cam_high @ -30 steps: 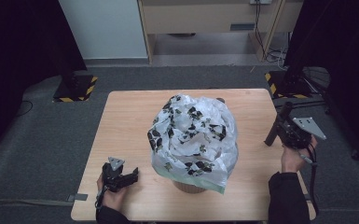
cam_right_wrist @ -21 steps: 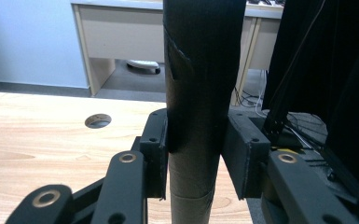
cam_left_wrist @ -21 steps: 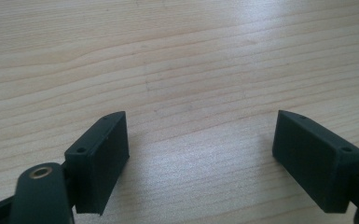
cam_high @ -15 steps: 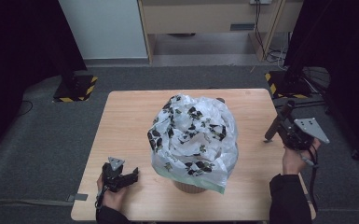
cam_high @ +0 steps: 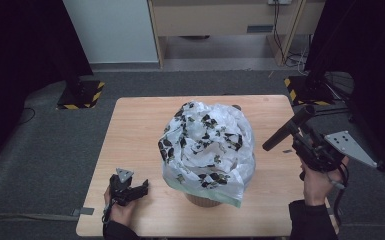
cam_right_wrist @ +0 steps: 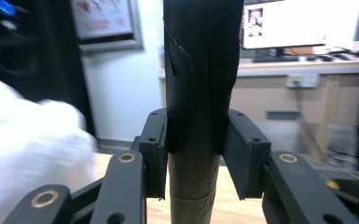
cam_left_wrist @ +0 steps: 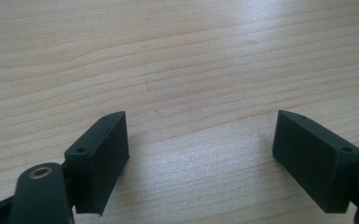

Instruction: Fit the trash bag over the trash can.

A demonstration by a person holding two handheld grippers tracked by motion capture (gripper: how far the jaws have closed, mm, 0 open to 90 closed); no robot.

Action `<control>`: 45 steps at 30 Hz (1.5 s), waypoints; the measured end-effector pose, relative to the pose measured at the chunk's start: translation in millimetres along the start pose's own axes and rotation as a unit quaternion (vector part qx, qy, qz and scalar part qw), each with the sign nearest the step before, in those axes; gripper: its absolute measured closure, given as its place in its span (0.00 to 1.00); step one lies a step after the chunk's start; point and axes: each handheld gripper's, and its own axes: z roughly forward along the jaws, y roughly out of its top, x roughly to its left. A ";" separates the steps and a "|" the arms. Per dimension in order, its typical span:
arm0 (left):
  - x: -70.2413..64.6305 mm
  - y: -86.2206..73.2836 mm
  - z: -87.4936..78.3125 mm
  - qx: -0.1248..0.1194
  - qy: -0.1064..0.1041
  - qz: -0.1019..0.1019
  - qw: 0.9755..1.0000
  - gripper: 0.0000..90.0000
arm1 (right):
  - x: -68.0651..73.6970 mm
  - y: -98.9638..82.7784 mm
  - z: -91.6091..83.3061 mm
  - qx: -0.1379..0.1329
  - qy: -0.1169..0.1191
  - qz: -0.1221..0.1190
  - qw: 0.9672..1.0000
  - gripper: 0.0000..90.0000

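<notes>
Right tool (cam_high: 289, 131): clamped on black tube (cam_high: 282, 136), now raised higher | left tool (cam_high: 139, 189): open, empty, unmoved

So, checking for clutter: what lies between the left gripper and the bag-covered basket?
In the high view, only bare table lies between the left gripper and the bag-covered basket.

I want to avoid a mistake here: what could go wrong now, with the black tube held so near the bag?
1. The right gripper clamps the long black tube low on its length; it might tilt or slip in the jaws.
2. The tube's free end points toward the patterned plastic bag; a swing could snag it or push over the container under it.
3. The left gripper rests open on the table, so nothing steadies the bag.
</notes>
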 end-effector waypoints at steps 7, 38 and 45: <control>-0.1 0.0 -0.1 0.000 0.000 0.000 1.000 0.20 | 21.3 29.9 -31.4 -0.036 0.024 0.011 0.999 0.69; -0.3 -0.1 -0.1 0.000 0.001 0.000 1.000 0.20 | 92.3 128.0 -89.5 -0.155 0.095 -0.014 0.983 0.69; -0.3 -0.1 -0.1 0.000 0.001 0.000 1.000 0.20 | 109.8 137.8 -90.8 -0.170 0.115 -0.012 0.979 0.69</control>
